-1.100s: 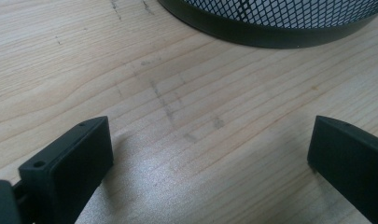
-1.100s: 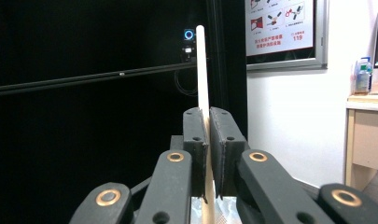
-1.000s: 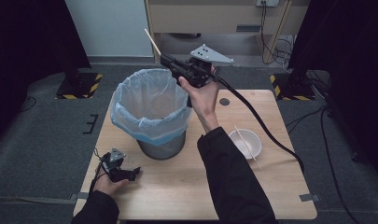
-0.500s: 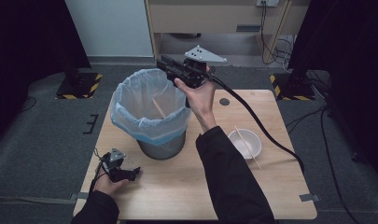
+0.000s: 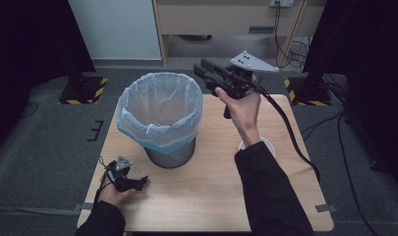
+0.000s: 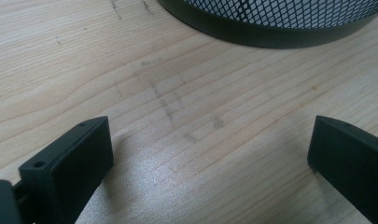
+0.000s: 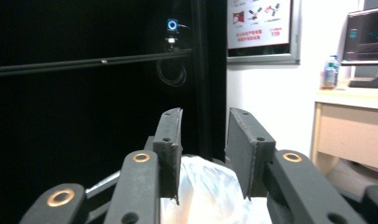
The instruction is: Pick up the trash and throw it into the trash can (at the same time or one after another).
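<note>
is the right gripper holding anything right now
No, the right gripper has its jaws apart with nothing between them, above the lined bin.

Upright black wire-mesh waste bin point(image 5: 170, 153) lined with a pale blue translucent plastic bag point(image 5: 159, 110), its edge folded over the rim, standing left of centre on the light wooden table point(image 5: 211, 191).

Red-and-white wall poster point(image 7: 259, 23) with digits seemingly "119"; its other print too small to read.
</note>
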`<state>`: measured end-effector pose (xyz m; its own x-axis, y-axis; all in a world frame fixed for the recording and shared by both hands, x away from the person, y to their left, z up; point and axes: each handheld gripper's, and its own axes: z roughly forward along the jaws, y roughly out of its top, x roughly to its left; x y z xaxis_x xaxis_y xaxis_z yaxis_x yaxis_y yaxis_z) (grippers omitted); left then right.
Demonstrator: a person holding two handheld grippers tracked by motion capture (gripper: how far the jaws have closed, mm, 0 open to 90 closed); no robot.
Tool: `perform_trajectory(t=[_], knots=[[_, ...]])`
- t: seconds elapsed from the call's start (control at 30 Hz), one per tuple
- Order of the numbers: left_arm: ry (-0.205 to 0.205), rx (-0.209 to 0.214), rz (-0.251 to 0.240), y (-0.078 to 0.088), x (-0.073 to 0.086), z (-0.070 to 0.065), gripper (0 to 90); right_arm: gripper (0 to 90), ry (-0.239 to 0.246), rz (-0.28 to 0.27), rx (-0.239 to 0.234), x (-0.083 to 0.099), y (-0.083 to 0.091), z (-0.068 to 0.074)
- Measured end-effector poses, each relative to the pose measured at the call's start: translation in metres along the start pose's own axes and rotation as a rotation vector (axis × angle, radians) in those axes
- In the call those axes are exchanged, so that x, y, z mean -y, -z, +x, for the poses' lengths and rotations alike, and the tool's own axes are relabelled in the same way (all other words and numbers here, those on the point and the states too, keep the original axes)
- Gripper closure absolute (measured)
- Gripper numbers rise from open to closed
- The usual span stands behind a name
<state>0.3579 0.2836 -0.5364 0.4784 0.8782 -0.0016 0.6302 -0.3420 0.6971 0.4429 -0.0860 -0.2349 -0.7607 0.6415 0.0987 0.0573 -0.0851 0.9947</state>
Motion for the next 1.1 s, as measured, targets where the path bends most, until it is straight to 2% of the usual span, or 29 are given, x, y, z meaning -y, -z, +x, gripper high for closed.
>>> perform_trajectory(t=[0.23,0.37,0.43,0.8,0.93,1.03,1.1], knots=[[0.001,0.000,0.002,0.000,0.000,0.000,0.0,60.0,0.013,0.043,0.065,0.015,0.047,-0.016],[0.001,0.000,0.001,0.000,0.000,0.000,0.0,58.3,0.021,0.072,0.124,0.031,0.068,-0.028],[0.002,-0.001,0.001,0.000,0.000,0.000,0.0,57.3,0.009,0.088,0.149,0.041,0.077,-0.035],[0.002,-0.001,0.001,0.000,0.000,-0.001,0.0,52.8,-0.049,0.176,0.280,0.100,0.118,-0.072],[0.002,-0.001,0.001,0.000,0.000,-0.001,0.0,47.0,-0.055,0.237,0.329,0.122,0.131,-0.083],[0.002,-0.002,0.001,0.000,0.000,-0.001,0.0,45.8,-0.071,0.290,0.354,0.140,0.139,-0.090],[0.002,-0.002,0.001,0.000,0.000,-0.001,0.0,45.8,-0.080,0.305,0.366,0.149,0.143,-0.094]])
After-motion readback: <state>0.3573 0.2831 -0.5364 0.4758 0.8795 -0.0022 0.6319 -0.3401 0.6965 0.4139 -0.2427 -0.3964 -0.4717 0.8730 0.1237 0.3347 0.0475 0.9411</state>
